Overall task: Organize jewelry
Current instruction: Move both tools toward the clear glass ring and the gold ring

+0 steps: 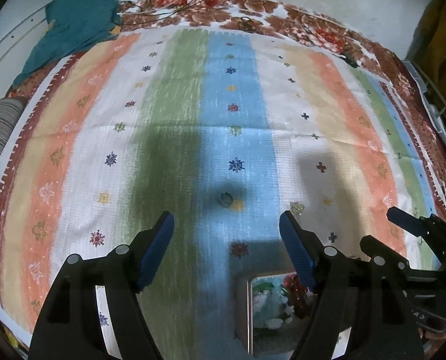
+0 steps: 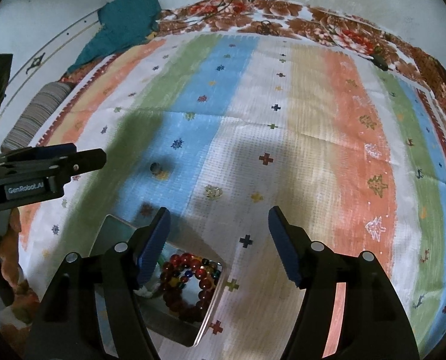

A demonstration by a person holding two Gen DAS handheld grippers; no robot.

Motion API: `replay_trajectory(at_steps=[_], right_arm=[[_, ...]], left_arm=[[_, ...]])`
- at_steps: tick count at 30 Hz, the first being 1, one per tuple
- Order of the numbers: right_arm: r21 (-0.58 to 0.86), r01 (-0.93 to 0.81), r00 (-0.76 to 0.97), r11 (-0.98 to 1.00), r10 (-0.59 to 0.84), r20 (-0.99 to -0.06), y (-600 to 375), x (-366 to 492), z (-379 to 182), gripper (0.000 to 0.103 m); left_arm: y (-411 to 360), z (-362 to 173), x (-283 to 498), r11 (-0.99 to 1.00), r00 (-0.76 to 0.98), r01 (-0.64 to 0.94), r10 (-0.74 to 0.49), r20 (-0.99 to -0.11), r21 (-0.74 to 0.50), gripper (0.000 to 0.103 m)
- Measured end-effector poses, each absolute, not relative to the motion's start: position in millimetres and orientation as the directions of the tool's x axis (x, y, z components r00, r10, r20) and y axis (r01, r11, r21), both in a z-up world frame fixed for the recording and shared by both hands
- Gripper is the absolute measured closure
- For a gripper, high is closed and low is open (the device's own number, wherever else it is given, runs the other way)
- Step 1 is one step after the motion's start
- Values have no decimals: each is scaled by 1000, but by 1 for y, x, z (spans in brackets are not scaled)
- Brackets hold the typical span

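Broadly, a striped cloth (image 1: 163, 105) covered the whole work surface, with a teal garment (image 1: 79, 21) bunched at its far left corner. Near the front edge sat a shallow metal tin (image 2: 206, 325), and a bracelet of red and coloured beads (image 2: 190, 282) already lay inside it, so at least one piece looked sorted. Both tools hung over the cloth, angled down. The left gripper (image 1: 226, 223) had its fingers spread wide with nothing between them, and the right gripper (image 2: 218, 217) was likewise spread and empty. Two pieces were left out on the cloth. A small ring (image 1: 226, 199) lay on the blue stripe just ahead of the left fingers, apart from them. A pale, clear trinket (image 2: 212, 192), too small to identify, lay on the white stripe just ahead of the right fingers. By my reading, the job was partly done: both loose pieces remained to be picked up and put in the tin.
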State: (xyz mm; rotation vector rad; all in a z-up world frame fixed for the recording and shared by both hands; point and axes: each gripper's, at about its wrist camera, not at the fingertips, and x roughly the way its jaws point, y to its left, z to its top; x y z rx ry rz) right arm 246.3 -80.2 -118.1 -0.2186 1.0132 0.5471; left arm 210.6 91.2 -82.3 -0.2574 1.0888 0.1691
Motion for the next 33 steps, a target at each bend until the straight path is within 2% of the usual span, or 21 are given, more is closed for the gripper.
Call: replay_trajectory(at_steps=[33], right_arm=[[34,-568,303,822,248,-920,-41,292,-172,36]], left_arm=[[100,-148,273,964,303,-247,-24,-953,-103,32]])
